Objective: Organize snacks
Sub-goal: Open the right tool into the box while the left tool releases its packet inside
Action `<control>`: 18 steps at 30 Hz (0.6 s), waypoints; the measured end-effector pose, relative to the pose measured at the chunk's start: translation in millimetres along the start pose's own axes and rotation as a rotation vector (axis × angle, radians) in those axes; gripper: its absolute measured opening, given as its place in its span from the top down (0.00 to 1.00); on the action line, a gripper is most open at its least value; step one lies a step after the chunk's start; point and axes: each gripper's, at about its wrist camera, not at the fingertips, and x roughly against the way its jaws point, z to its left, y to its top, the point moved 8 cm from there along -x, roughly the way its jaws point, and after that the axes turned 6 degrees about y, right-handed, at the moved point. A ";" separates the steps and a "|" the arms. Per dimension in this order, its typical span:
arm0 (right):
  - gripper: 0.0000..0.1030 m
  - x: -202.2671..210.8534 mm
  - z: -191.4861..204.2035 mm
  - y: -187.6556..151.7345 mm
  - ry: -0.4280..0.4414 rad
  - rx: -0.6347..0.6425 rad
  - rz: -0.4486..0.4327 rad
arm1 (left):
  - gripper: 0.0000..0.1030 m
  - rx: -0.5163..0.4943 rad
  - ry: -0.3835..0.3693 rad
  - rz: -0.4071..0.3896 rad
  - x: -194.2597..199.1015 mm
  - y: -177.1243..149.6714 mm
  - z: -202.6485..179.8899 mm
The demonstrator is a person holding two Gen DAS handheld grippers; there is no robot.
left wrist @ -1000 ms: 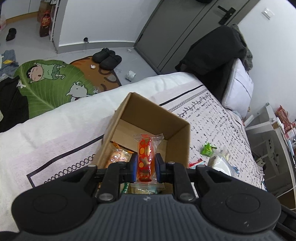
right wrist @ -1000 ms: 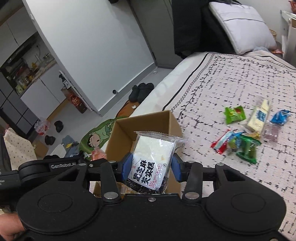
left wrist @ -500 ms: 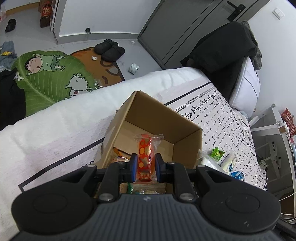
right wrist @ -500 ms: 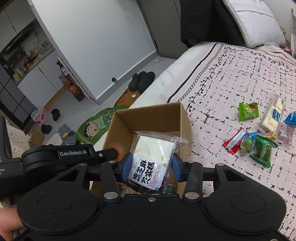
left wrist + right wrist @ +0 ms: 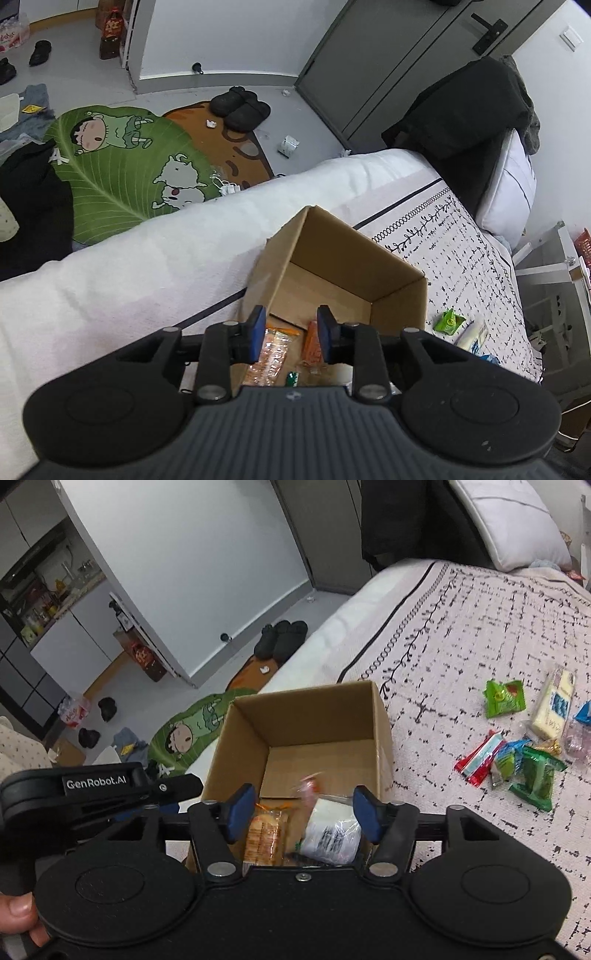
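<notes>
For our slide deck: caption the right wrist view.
Open right tongs above the cardboard box, white packet inside, more snacks waiting on the bed.

Left gripper (image 5: 289,334), right gripper (image 5: 303,814): black housings showing blue pads (image 5: 241,810), silver screws, white "GenRobot.AI" lettering.

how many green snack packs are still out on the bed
3 visible: one green pack alone beyond the pile, a dark green pack at the pile's near edge, a smaller green one beside it. Others may hide underneath.
</notes>
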 end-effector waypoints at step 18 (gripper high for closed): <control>0.18 73.2 -47.7 -0.1 -0.026 -0.067 -0.108 | 0.23 -0.052 0.023 -0.039 39.7 -23.4 -29.1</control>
